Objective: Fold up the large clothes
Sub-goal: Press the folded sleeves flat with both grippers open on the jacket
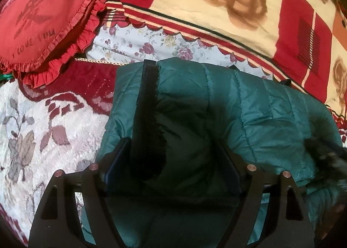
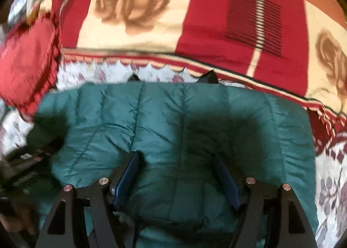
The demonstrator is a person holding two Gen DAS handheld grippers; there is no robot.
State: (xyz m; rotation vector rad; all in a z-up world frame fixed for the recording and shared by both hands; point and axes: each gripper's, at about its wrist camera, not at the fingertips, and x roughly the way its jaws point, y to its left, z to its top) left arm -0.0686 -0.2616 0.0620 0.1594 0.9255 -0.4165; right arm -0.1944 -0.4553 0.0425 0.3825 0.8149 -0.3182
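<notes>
Green quilted jacket (image 1: 249, 104) lies folded on the bed's floral blanket (image 1: 39, 122), with a red heart pillow (image 1: 47, 20) at ten o'clock in the left wrist view. Left gripper (image 1: 171, 161) and right gripper (image 2: 176, 174) both hover over it, fingers spread wide, pinching nothing

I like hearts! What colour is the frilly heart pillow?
The heart pillow is red; the left wrist view shows it best.

Teal quilted puffer jacket (image 2: 173, 117): we see smooth cloth with a slight sheen.
Red frilled heart cushion (image 1: 47, 20): matt woven cloth.
Cream floral bedspread (image 1: 43, 128): fuzzy plush.
</notes>
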